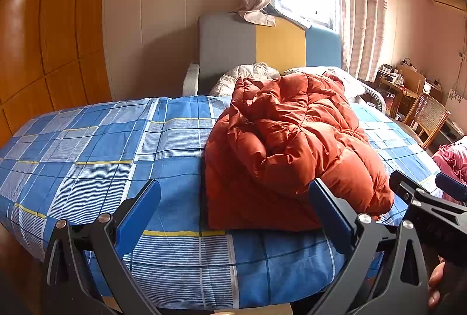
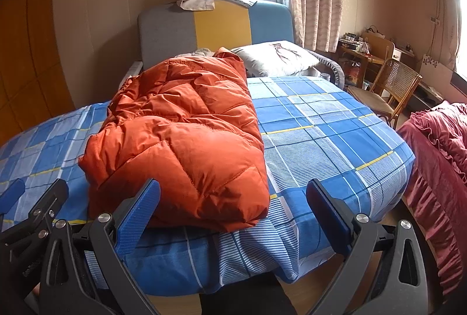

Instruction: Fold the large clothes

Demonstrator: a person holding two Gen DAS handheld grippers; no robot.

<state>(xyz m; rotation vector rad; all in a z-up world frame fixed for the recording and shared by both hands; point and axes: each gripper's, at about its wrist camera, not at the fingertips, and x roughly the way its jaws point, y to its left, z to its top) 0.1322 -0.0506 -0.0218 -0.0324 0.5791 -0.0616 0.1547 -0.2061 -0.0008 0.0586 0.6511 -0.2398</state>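
Both grippers, left (image 1: 233, 212) and right (image 2: 233, 212), stand wide and empty short of the orange down jacket (image 2: 181, 134); advise pinching its near hem corners evenly before folding away.

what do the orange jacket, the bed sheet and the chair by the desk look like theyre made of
Orange jacket: looks like a thin, slightly shiny synthetic shell, probably nylon or polyester, with puffy filling; stitched quilting lines and a soft sheen show.
Bed sheet: matte woven fabric, likely cotton, with a printed blue plaid; it creases softly at the edge.
Chair: light wooden frame with a woven cane-like back; the mesh shows through.
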